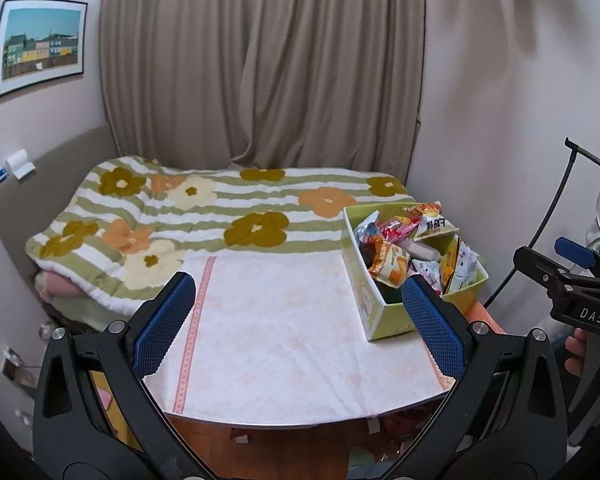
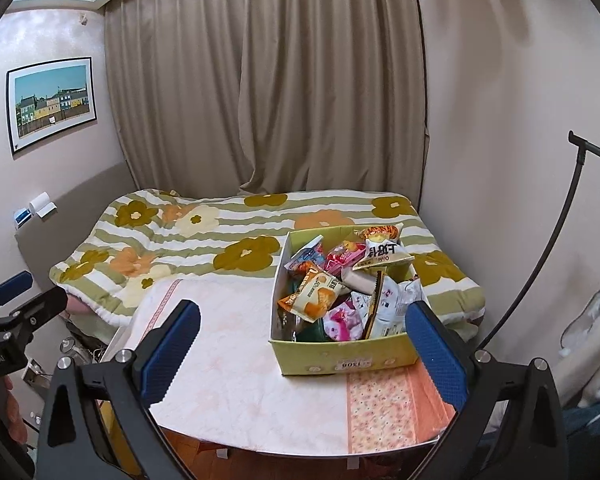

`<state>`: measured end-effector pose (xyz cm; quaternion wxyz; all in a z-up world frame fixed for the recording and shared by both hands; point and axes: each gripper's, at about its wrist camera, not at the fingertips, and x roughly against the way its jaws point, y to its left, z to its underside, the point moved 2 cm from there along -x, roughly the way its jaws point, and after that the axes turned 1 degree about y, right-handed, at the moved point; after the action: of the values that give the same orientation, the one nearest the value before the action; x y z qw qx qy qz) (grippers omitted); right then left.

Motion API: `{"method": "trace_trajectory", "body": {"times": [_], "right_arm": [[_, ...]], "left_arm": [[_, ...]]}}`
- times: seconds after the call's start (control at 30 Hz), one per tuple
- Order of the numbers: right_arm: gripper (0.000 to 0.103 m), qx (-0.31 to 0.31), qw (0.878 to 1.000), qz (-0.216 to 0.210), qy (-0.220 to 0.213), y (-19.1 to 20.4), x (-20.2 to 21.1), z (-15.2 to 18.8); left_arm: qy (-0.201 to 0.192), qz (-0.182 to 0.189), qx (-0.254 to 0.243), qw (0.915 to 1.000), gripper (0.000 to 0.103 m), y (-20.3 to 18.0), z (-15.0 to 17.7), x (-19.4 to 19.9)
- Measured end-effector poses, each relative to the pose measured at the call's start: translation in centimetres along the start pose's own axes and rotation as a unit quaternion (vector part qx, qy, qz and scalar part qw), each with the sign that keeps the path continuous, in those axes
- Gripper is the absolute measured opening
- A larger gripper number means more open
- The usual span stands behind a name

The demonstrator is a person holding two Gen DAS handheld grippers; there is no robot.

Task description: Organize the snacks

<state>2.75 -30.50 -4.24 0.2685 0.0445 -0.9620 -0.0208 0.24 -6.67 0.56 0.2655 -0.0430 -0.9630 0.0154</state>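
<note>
On the far left, both views: framed picture (image 2: 52, 104) on the wall, bed w/ flowered blanket (image 1: 204, 216) behind the table, curtain (image 1: 260, 60) at the back. None of it task-relevant.

Left gripper (image 1: 296, 320): fingers spread wide, nothing between the blue pads (image 1: 166, 324). It hangs over the near-left part of the table (image 1: 268, 344), above bare cloth, well apart from any snack. Also visible at the left edge of the right wrist view.

Mid-table: tablecloth bare. No loose snacks on it in either view.

Right of centre: green box (image 2: 340, 356) sits on the table's right side, far edge near the bed. Snacks (image 2: 340, 288) are all inside it, heaped loosely: orange packet (image 2: 314, 298) on the near-left, pink packets mid, white packet (image 2: 382, 258) propped at the back, sticking above the rim. No sorting by type visible; packets lie tilted and overlapping.

Right gripper (image 2: 304, 344): fingers likewise spread, empty, right pad just in front of the box's near-right corner, not touching as far as the view shows. Person's hand (image 1: 580, 350) on its handle seen at the right edge of the left view.

Progress call: ambiguous. Fits 2 readings: snacks gathered off the table into the box (collect-type job looks done), or a jumbled box waiting to be emptied and sorted. Pics don't settle which. Either way: all snacks in box, table surface bare, both grippers empty.
</note>
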Motion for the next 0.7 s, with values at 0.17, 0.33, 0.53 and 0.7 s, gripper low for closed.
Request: {"method": "trace_trajectory", "body": {"times": [0.17, 0.33, 0.53, 0.7], "right_arm": [[0.102, 0.000, 1.000, -0.001, -0.009, 0.3, 0.6, 0.1], [0.102, -0.001, 1.000, -0.002, -0.013, 0.3, 0.8, 0.0], [0.102, 0.000, 1.000, -0.001, -0.018, 0.3, 0.8, -0.2], [0.102, -0.002, 1.000, 0.007, -0.017, -0.1, 0.3, -0.3]], "left_arm": [[-0.010, 0.001, -0.005, 0.9999, 0.102, -0.1, 0.0, 1.0], [-0.018, 0.000, -0.008, 0.9998, 0.102, -0.5, -0.2, 1.3], [-0.021, -0.001, -0.012, 0.9997, 0.102, -1.0, -0.4, 1.0], [-0.018, -0.002, -0.013, 0.9997, 0.102, -1.3, -0.4, 0.6]]}}
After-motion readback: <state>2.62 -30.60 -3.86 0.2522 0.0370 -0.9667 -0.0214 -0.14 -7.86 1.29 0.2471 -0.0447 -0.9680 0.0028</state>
